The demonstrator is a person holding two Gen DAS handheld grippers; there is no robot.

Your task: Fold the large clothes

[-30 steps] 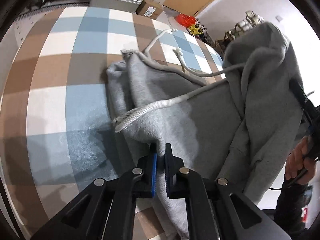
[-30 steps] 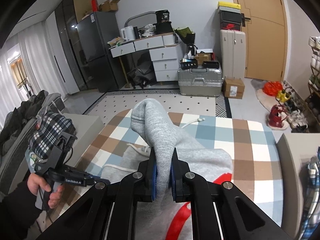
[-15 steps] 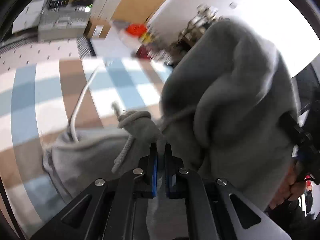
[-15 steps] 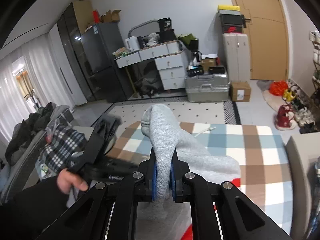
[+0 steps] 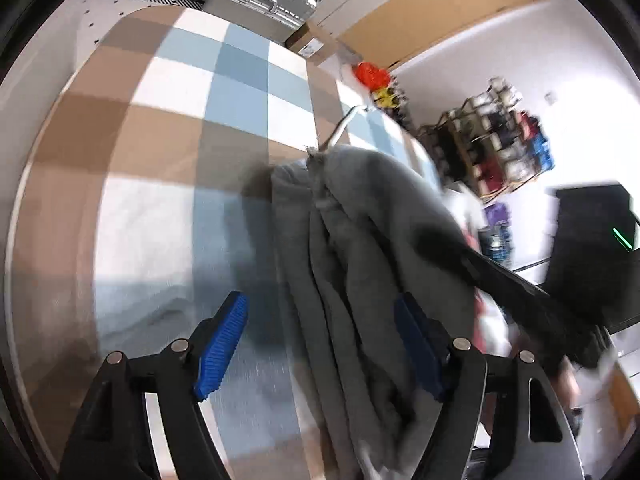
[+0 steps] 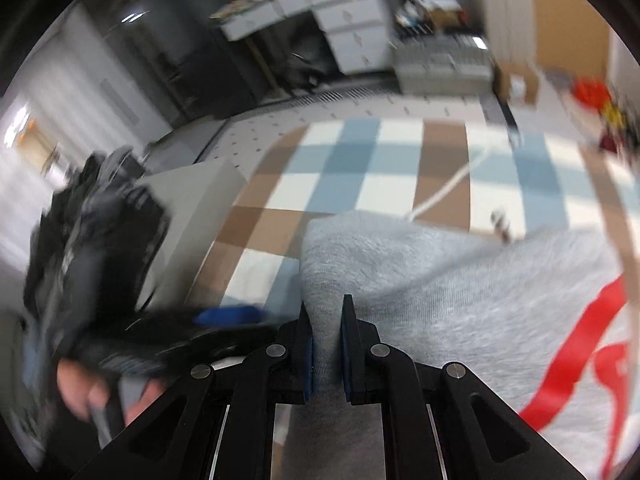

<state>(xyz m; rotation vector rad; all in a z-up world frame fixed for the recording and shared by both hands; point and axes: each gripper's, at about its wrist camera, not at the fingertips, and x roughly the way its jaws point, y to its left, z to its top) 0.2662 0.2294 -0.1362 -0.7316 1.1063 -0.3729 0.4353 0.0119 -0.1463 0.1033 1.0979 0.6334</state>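
Grey fleece hoodie [image 6: 460,280] folding over checked cloth [image 5: 168,128]: my left gripper [image 5: 320,344] just spreading, letting go; my right gripper [image 6: 326,354] pinching fold, lowering flat, edges aligning.

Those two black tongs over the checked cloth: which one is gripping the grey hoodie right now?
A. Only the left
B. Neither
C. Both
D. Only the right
D: the right tongs pinch a fold of the grey hoodie between their pads, while the left tongs have just been opening and stand wide, the cloth lying loose between them.
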